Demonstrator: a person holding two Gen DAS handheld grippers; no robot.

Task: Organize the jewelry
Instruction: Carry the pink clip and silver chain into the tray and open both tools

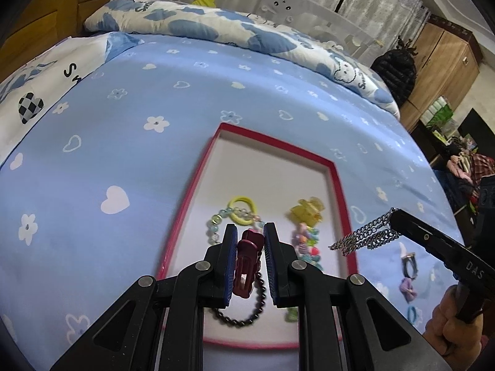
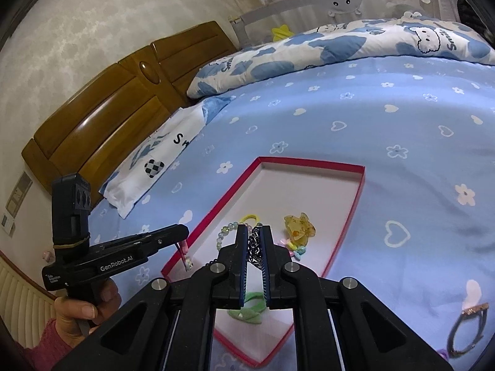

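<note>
Clamping a dark red hair clip [image 1: 247, 259] between its blue pads, the left tool [image 1: 250, 247] is held above the near part of a shallow red-rimmed box [image 1: 198, 185] whose floor is white. The right tool [image 2: 254, 244] is closed almost fully on a silver chain [image 2: 254, 247], which in the left view hangs in loops from its tip at the box's right rim. Inside the box, a yellow hair tie [image 1: 243, 208] and a pale beaded bracelet [image 1: 216, 225] are seen just beyond the left tool, an amber flower clip [image 2: 299, 227] and a string of pastel beads [image 1: 306, 244] lie to the right, a dark beaded bracelet [image 1: 244, 312] lies at the near end, and a green piece [image 2: 247, 309] is seen under the right tool. The box rests on a blue bed sheet [image 1: 123, 142] printed with white hearts and flowers. On the sheet to the right of the box, a dark hair band [image 2: 467, 330] and some small hair pieces are seen. A folded quilt [image 2: 309, 52] lies at the far edge, and a wooden headboard [image 2: 108, 123] stands to the left.
</note>
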